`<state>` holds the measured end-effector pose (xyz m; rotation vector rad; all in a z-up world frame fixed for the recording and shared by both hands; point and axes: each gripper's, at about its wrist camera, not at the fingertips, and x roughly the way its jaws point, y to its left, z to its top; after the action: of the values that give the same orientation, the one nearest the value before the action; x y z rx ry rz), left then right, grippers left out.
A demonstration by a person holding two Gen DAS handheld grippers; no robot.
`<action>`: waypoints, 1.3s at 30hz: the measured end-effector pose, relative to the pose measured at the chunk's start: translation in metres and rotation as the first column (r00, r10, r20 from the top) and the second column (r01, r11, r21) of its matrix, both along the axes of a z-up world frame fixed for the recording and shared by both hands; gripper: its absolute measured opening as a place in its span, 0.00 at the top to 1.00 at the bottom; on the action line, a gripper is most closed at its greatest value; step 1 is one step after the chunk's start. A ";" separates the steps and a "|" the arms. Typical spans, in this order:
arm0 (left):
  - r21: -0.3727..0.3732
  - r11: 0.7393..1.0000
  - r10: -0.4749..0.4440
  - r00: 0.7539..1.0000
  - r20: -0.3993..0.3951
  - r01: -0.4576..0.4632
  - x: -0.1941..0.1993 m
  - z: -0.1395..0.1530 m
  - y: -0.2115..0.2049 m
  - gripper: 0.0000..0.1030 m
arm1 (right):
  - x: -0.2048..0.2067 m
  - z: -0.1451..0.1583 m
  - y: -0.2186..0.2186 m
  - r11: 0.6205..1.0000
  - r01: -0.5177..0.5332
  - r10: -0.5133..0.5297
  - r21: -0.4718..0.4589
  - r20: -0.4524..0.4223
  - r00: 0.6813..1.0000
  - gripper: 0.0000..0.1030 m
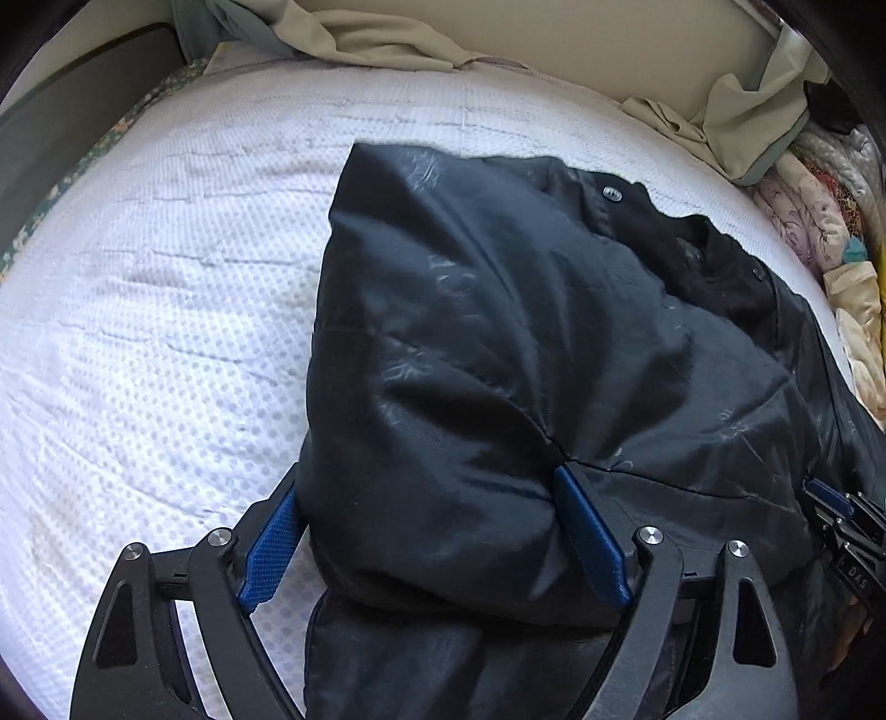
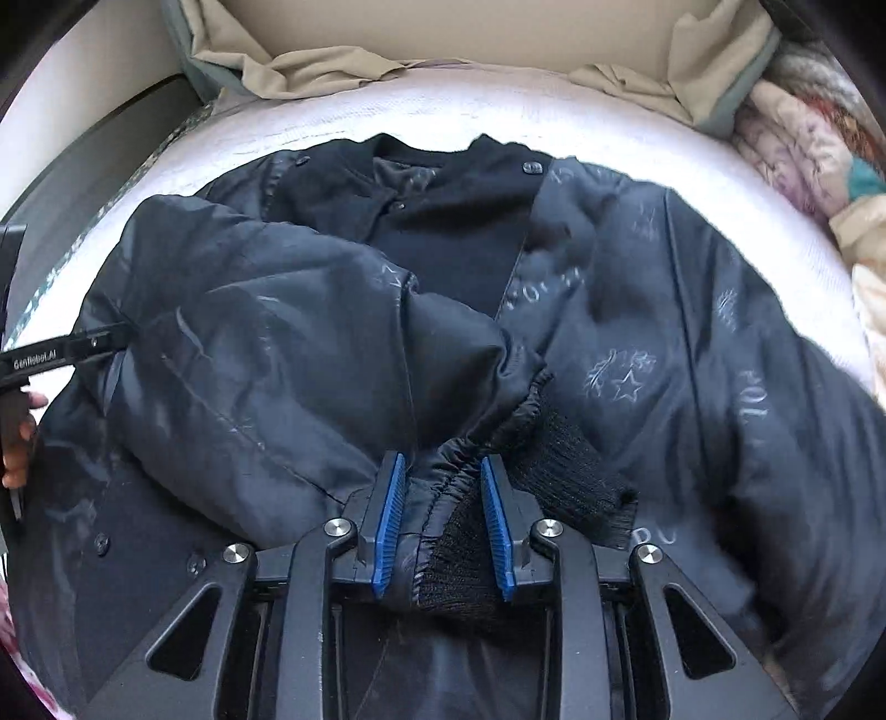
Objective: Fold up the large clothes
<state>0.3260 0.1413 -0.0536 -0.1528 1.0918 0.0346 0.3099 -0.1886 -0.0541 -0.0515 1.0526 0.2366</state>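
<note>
A dark padded jacket (image 1: 498, 332) with faint printed stars lies front-up on a white mattress (image 1: 166, 277), its collar (image 2: 421, 166) at the far side. My left gripper (image 1: 429, 476) has its jaws wide around a puffy folded part of the jacket's side, and both blue pads press into the fabric. The sleeve lies across the chest. My right gripper (image 2: 441, 459) is shut on the gathered end of that sleeve, by the black knit cuff (image 2: 565, 471). The left gripper (image 2: 94, 343) shows at the left edge of the right wrist view, with a hand (image 2: 16, 443) behind it.
A crumpled beige sheet (image 1: 376, 39) lies along the far edge of the mattress. Folded floral quilts (image 1: 803, 221) are piled at the right. A dark bed frame (image 1: 83, 111) runs along the left side. The left half of the mattress is bare white cover.
</note>
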 end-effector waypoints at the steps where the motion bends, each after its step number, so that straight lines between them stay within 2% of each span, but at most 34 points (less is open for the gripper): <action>1: -0.008 1.000 0.006 1.000 -0.003 -0.006 0.000 -0.004 0.001 0.13 | 0.001 -0.002 0.000 1.000 0.001 -0.001 -0.002 0.003 1.000 0.74; 5: -0.005 1.000 0.018 1.000 0.007 -0.018 0.002 -0.009 0.003 0.08 | 0.006 -0.012 0.005 1.000 -0.002 0.002 -0.024 0.012 1.000 0.74; 9: 0.030 0.999 0.023 0.999 0.023 -0.024 -0.001 -0.011 -0.005 0.05 | 0.005 -0.020 0.014 0.996 -0.018 0.024 -0.088 0.073 0.997 0.74; 15: 0.013 0.999 0.049 0.999 0.020 -0.049 -0.003 -0.003 -0.003 0.05 | 0.007 -0.020 0.012 0.997 -0.006 0.013 -0.079 0.088 0.996 0.74; 17: 0.034 0.998 0.057 0.997 0.049 -0.058 -0.008 0.013 -0.003 0.08 | 0.008 -0.017 0.011 0.998 0.003 0.002 -0.066 0.081 0.997 0.74; 20: 0.076 0.997 0.020 0.990 0.138 -0.031 -0.020 0.044 -0.017 0.09 | 0.007 -0.007 0.002 0.999 0.035 -0.034 -0.003 0.057 0.998 0.72; 21: 0.067 0.998 0.006 0.988 0.153 -0.017 -0.024 0.050 -0.022 0.09 | 0.007 -0.002 -0.002 0.998 0.049 -0.050 0.025 0.039 0.998 0.69; 23: 0.026 1.000 -0.022 0.984 0.175 0.017 -0.031 0.062 -0.033 0.08 | 0.005 0.010 -0.013 0.992 0.076 -0.077 0.100 0.013 0.997 0.57; 24: 0.009 0.999 -0.037 0.983 0.180 0.035 -0.035 0.065 -0.039 0.08 | 0.002 0.017 -0.018 0.986 0.086 -0.088 0.140 0.011 0.996 0.47; 28: 0.000 0.995 -0.096 0.977 0.188 0.097 -0.044 0.069 -0.064 0.08 | -0.007 0.046 -0.048 0.958 0.149 -0.159 0.246 0.023 0.987 0.46; 31: -0.005 0.992 -0.123 0.982 0.140 0.125 -0.043 0.054 -0.072 0.07 | -0.012 0.054 -0.078 0.928 0.222 -0.232 0.298 0.000 0.973 0.46; 35: -0.026 0.992 -0.118 0.989 0.089 0.120 -0.044 0.040 -0.073 0.07 | -0.021 0.055 -0.130 0.864 0.360 -0.363 0.352 -0.060 0.930 0.46; 37: -0.033 0.992 -0.117 0.986 0.115 0.122 -0.048 0.048 -0.072 0.07 | -0.033 0.060 -0.157 0.832 0.420 -0.423 0.363 -0.078 0.903 0.44; 39: -0.037 0.991 -0.118 0.981 0.151 0.125 -0.051 0.060 -0.071 0.07 | -0.041 0.066 -0.180 0.812 0.477 -0.481 0.336 -0.075 0.873 0.41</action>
<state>0.2751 0.0707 0.0062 -0.1276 0.9520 -0.1104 0.2686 -0.3684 0.0115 0.5302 0.9636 -0.0448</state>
